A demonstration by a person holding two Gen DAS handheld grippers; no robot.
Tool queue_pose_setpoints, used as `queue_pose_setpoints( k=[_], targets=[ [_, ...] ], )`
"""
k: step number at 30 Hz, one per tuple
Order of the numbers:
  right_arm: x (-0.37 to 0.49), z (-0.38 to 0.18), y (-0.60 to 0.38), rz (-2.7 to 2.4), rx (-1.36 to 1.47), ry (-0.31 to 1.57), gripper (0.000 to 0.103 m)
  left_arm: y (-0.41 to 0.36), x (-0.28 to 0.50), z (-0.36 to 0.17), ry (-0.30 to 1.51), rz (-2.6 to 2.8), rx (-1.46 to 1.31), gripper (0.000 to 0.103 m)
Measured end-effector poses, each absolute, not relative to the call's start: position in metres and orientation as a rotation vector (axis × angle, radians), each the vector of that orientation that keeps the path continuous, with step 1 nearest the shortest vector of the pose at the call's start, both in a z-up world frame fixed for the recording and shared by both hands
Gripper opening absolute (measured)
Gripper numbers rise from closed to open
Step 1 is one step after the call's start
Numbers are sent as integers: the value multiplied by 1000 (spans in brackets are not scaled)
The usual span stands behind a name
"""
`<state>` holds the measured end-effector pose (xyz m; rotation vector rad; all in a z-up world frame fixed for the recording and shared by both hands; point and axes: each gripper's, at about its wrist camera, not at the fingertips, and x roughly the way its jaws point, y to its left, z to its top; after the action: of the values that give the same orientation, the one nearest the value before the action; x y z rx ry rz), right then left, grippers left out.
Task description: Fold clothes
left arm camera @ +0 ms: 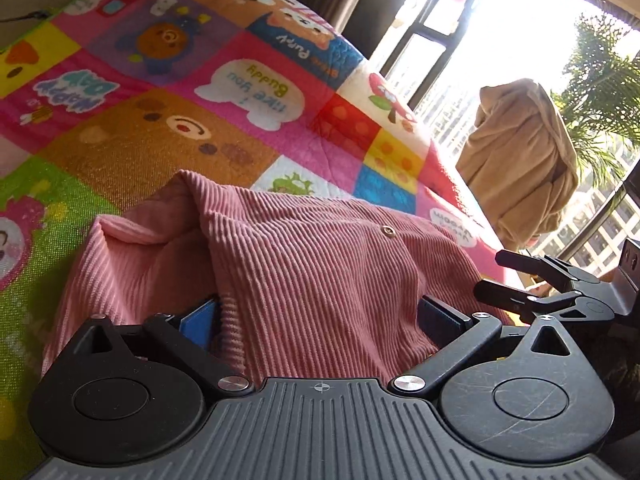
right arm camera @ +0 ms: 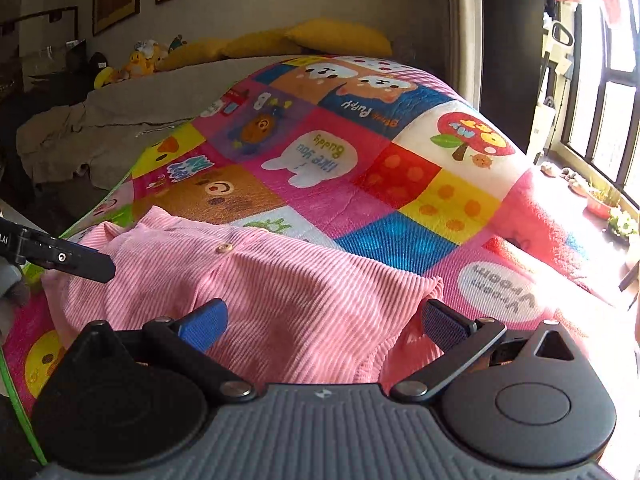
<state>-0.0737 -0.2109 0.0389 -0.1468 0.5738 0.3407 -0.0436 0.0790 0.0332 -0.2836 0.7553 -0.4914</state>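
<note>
Pink ribbed corduroy shirt (right arm camera: 256, 292) with a button (right arm camera: 224, 248) lies rumpled on patchwork cartoon quilt (right arm camera: 360, 168). Left gripper (left arm camera: 320, 316) and right gripper (right arm camera: 324, 320) spread wide over the fabric. Window (right arm camera: 604, 92) at right.

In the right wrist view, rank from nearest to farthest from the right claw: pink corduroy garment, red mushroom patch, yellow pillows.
1. pink corduroy garment, between the right claw fingers.
2. red mushroom patch, mid-quilt, right.
3. yellow pillows, at the bed's head.

Pink ribbed corduroy garment (right arm camera: 256, 292) w/ small button lies rumpled on colourful cartoon patchwork quilt (right arm camera: 360, 168) on bed. Right claw (right arm camera: 324, 322) spread wide, garment edge btwn blue pads (right arm camera: 204, 324). Left claw (right arm camera: 86, 266) tip at garment's left.
</note>
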Motion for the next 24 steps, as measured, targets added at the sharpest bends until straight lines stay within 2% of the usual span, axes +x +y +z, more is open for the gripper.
queue_pose_setpoints(
  k=[4, 6, 12, 16, 22, 24],
  targets=[
    [-66, 39, -188, 298, -277, 535, 103, 59, -43, 56, 646, -455, -110, 103],
    [-60, 33, -182, 305, -295, 579, 103, 51, -39, 58, 627, -443, -54, 103],
    [-70, 1, -184, 344, -326, 673, 103, 45, -27, 20, 790, -376, 76, 103],
    [-74, 8, -197, 371, -298, 682, 103, 67, -36, 18, 801, -402, -4, 103],
    [-77, 38, -207, 315, -270, 567, 103, 74, -46, 63, 614, -464, -47, 103],
    [-67, 41, -211, 225, -253, 552, 103, 66, -41, 63, 605, -446, -3, 103]
  ],
)
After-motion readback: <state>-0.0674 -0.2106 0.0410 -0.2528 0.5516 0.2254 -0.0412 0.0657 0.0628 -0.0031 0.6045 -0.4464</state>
